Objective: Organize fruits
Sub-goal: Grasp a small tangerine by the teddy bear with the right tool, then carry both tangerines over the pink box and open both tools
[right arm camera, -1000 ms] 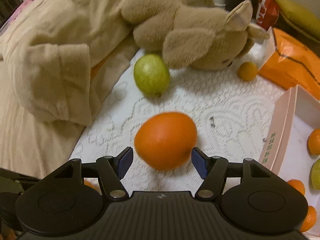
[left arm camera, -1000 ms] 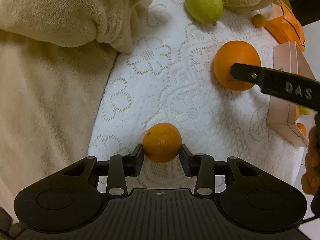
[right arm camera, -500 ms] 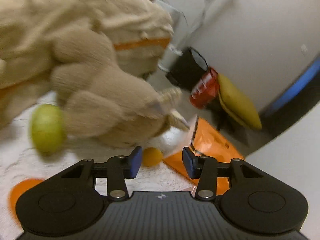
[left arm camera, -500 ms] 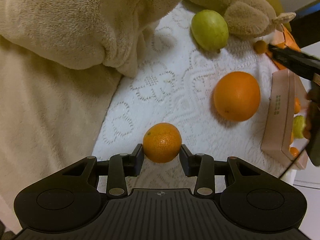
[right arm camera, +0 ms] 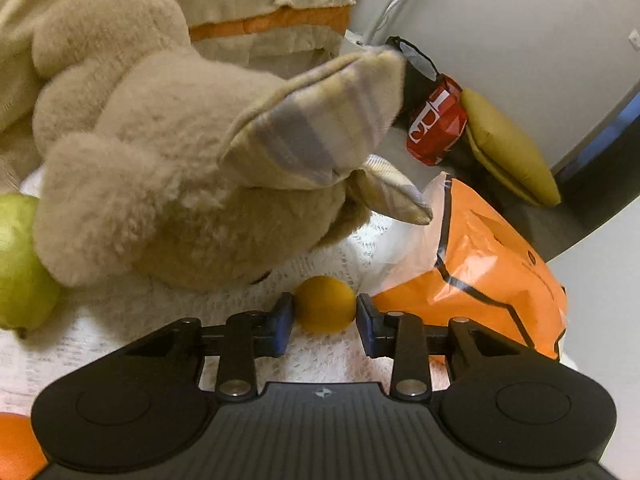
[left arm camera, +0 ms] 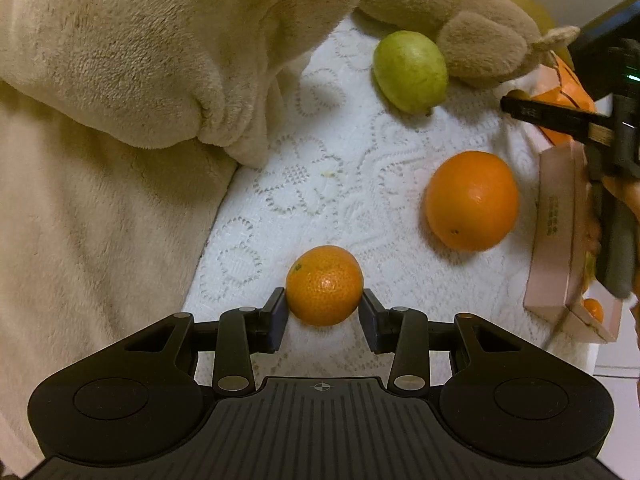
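Note:
My left gripper (left arm camera: 323, 312) is shut on a small mandarin (left arm camera: 325, 286), held just over the white lace cloth (left arm camera: 320, 152). A large orange (left arm camera: 472, 200) lies on the cloth to the right, and a green fruit (left arm camera: 410, 72) sits farther back against a plush toy (left arm camera: 460, 20). In the right wrist view my right gripper (right arm camera: 325, 314) is closing, and its blue pads (right arm camera: 285, 314) touch both sides of a small yellow-orange fruit (right arm camera: 325, 304). That fruit lies between the plush toy (right arm camera: 180, 160) and an orange bag (right arm camera: 480, 280).
A pink cardboard box (left arm camera: 554, 236) holding small fruits stands at the cloth's right edge. A beige fleece blanket (left arm camera: 120, 100) covers the left side. Behind the bag are a red packet (right arm camera: 436, 124), a yellow cushion (right arm camera: 508, 152) and a grey wall.
My right gripper left the large orange, swung to the back right and narrowed around the small yellow-orange fruit. The left gripper kept its hold on the mandarin and tilted slightly.

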